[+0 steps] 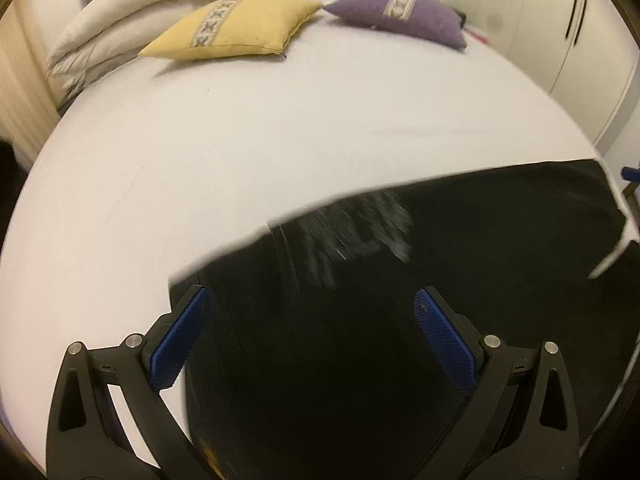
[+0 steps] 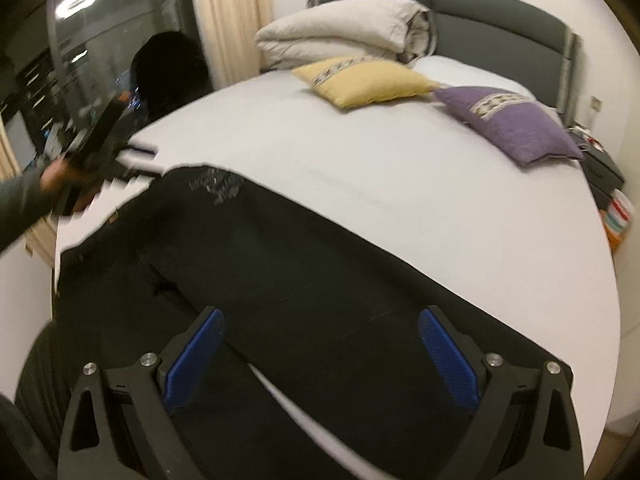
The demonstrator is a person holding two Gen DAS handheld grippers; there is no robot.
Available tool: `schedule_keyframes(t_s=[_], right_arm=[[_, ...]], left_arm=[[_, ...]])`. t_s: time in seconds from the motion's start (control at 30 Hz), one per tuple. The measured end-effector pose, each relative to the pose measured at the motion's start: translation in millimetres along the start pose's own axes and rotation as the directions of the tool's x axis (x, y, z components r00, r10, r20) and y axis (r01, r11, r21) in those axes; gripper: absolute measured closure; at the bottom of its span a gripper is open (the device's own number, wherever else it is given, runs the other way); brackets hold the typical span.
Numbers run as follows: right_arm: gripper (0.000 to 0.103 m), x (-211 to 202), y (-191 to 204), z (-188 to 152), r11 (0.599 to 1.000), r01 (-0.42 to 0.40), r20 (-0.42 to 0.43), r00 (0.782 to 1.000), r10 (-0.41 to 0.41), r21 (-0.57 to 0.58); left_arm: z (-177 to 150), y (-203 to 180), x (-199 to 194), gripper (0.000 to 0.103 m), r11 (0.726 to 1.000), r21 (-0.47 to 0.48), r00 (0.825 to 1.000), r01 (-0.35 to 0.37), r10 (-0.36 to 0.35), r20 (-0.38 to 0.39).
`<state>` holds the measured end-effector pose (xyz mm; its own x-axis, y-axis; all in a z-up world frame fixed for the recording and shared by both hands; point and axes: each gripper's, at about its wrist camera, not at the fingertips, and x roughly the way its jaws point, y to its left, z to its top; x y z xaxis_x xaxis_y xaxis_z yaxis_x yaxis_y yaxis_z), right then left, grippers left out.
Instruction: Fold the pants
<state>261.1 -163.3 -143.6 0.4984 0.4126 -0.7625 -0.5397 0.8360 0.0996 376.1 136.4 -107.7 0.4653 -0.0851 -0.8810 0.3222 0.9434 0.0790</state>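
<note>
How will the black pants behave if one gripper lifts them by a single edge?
Probably floppy: the black pants lie flat and limp on the white sheet, so unheld parts would likely sag. The smooth-looking sheet suggests a push would slide or bunch them. Both the left gripper and right gripper are open, gripping nothing.

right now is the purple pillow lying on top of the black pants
No, the purple pillow sits on the white sheet near the headboard, well apart from the black pants.
</note>
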Motion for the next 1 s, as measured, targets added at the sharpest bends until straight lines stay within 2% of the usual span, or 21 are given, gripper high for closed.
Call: schedule_keyframes(t_s=[0.17, 0.23, 0.37, 0.47, 0.53, 0.6, 0.67, 0.73, 0.83, 1.0], right_arm=[[0.007, 29, -25, -2, 0.999, 0.001, -0.053, 0.999, -0.003, -0.038], [0.007, 34, -35, -2, 1.000, -0.003, -0.051, 0.999, 0.002, -0.027], [0.007, 41, -52, -3, 0.999, -0.027, -0.034, 0.999, 0.028, 0.018], [0.007, 45, -57, -5, 0.999, -0.037, -0.036, 0.999, 0.038, 0.031], [0.007, 47, -56, -5, 0.999, -0.037, -0.037, 0.999, 0.038, 0.032], [0.008, 49, -56, -4, 0.999, -0.042, -0.038, 0.998, 0.043, 0.035], [0.012, 49, -54, -1, 0.999, -0.043, -0.041, 0.998, 0.044, 0.034], [0.013, 50, -54, 2, 0.998, -0.043, -0.038, 0.998, 0.045, 0.034], [0.013, 50, -53, 10, 0.999, -0.037, -0.023, 0.999, 0.038, 0.026], [0.013, 55, -47, 28, 0.999, -0.027, -0.010, 1.000, 0.027, -0.025]], left_arm=[[36, 1, 49, 0.001, 0.991, 0.133, 0.998, 0.000, 0.009, -0.063], [45, 5, 67, 0.011, 0.990, 0.136, 0.995, 0.021, -0.007, -0.102], [54, 5, 96, 0.016, 0.986, 0.154, 0.989, 0.058, -0.036, -0.142], [56, 2, 120, 0.028, 0.983, 0.156, 0.976, 0.093, -0.060, -0.207], [60, 4, 123, 0.043, 0.984, 0.137, 0.975, 0.116, -0.087, -0.202], [63, 4, 125, 0.053, 0.983, 0.127, 0.974, 0.132, -0.105, -0.201], [66, 0, 126, 0.081, 0.980, 0.137, 0.973, 0.144, -0.115, -0.201], [68, -5, 126, 0.093, 0.981, 0.153, 0.977, 0.123, -0.092, -0.193], [68, -15, 123, 0.095, 0.978, 0.193, 0.986, 0.085, -0.055, -0.157], [62, -21, 97, 0.096, 0.974, 0.224, 1.000, 0.018, -0.013, -0.024]])
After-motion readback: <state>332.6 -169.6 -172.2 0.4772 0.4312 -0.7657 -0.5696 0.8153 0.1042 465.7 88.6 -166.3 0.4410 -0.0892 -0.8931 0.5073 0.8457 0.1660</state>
